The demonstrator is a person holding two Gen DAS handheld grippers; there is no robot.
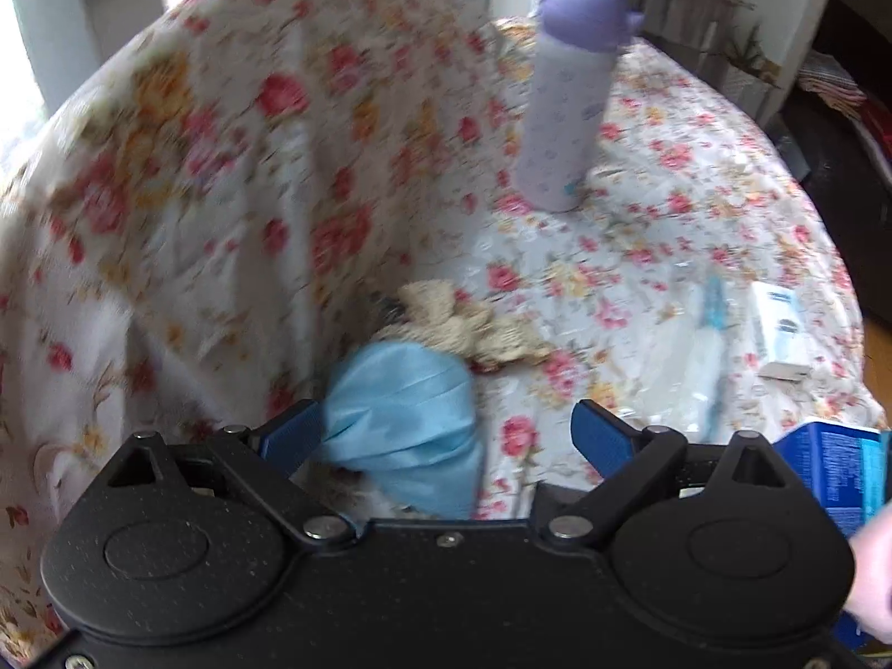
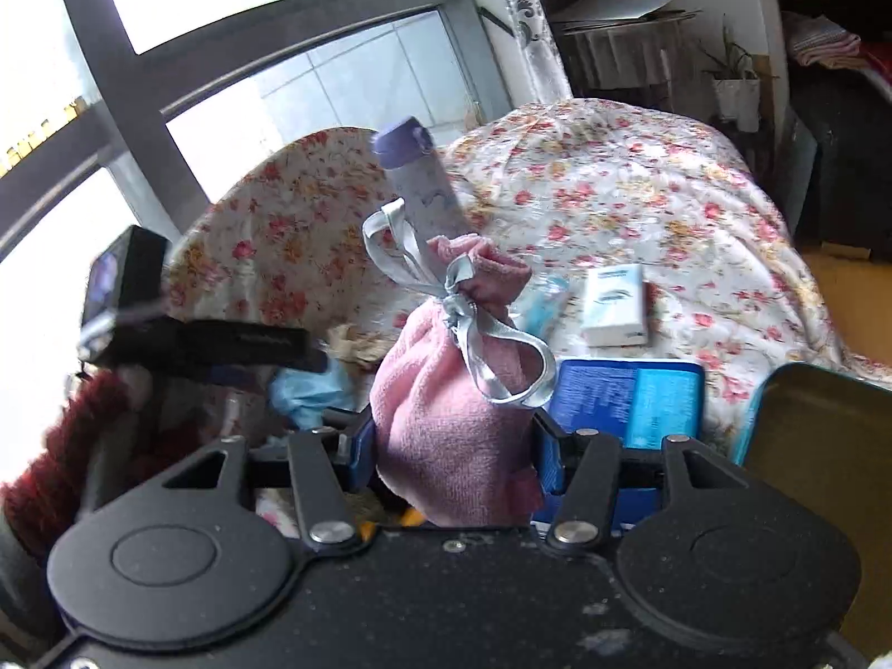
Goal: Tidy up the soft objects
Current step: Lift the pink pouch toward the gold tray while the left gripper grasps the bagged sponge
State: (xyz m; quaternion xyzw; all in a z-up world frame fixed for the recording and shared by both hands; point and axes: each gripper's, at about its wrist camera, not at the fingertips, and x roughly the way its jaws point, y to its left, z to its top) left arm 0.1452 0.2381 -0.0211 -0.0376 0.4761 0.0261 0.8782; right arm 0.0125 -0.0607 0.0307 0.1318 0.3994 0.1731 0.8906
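A large window (image 2: pixel 223 56) with dark grey frames lets in bright daylight at the left. A floral cloth (image 2: pixel 613 195) covers the desk. Behind stand a patterned curtain (image 2: pixel 524 11), a cluttered shelf (image 2: pixel 619 17), and a wooden floor (image 2: pixel 836 273) at the right.

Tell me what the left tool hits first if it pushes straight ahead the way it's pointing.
Probably the light blue cloth: it lies between the open left tool's fingers, close to the left one. Past it sit a beige crumpled scrap and the floral tablecloth. Depth is hard to judge.
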